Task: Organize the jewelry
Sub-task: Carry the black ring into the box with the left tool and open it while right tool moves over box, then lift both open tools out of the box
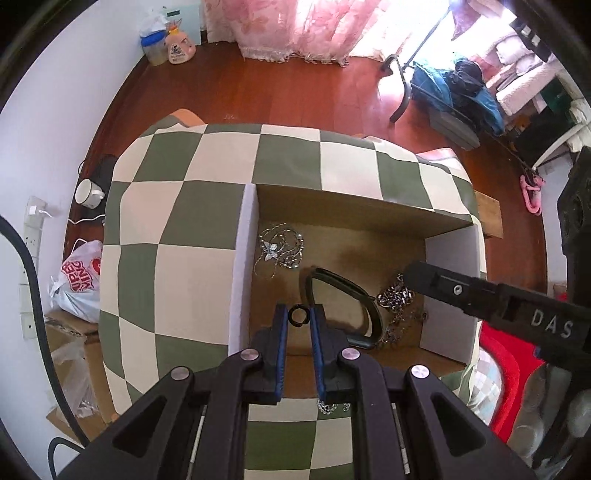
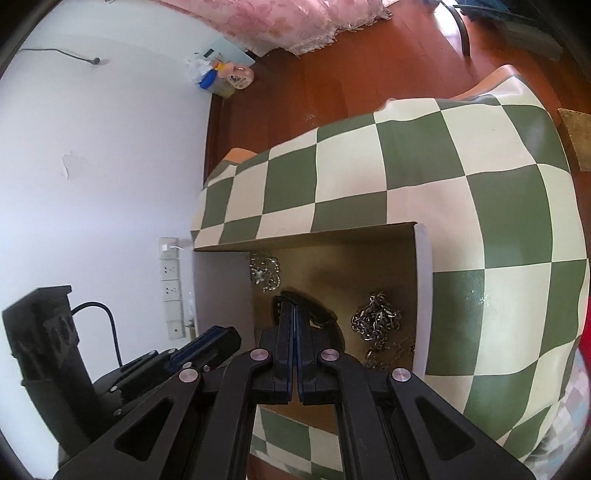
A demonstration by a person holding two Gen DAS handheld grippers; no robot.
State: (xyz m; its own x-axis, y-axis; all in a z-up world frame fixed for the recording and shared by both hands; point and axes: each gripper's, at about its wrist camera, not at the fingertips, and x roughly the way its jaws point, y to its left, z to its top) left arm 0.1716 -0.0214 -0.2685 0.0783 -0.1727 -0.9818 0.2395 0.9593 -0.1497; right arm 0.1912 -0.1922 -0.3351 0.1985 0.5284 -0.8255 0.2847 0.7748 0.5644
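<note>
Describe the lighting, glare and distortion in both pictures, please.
Left wrist view: the window behind the pink floral curtain is blown out white and glares on the red-brown wooden floor. Both views: fisheye bends the green-and-cream checked tablecloth; the brown cardboard box is shadowed inside.

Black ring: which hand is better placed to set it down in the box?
Left. Its tongs already pinch the black ring above the box floor; the right tongs look shut and empty.

Bright window glare, sharp focus, fisheye-warped edges
</note>
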